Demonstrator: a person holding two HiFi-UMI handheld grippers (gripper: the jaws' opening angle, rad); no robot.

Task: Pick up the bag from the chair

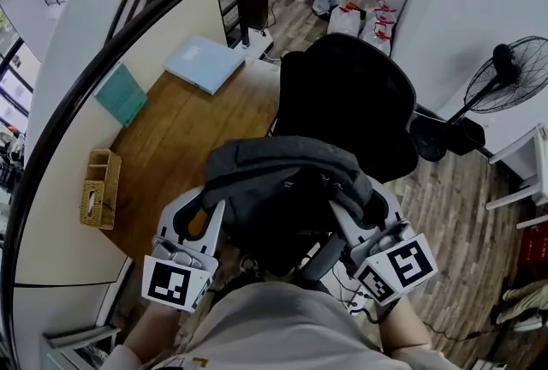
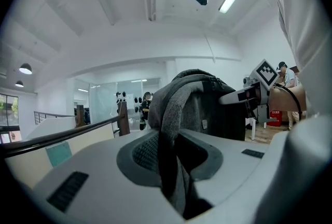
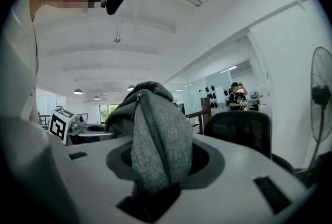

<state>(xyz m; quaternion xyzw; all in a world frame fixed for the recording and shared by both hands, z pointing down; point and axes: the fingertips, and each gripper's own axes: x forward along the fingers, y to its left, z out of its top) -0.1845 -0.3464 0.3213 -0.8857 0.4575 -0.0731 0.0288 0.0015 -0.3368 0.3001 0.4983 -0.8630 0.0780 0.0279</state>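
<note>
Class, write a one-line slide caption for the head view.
A grey bag gripped at its ends by the left tongs and right tongs, at a black office chair beside a wooden desk.

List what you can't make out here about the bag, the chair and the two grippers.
- Seat of the chair: in the head view the bag covers it, so I cannot tell whether the bag rests on it.
- Pads of the left gripper: in the left gripper view, bag fabric fills the gap.
- Pads of the right gripper: in the right gripper view, likewise.
- Underside of the bag: no view shows it.
</note>
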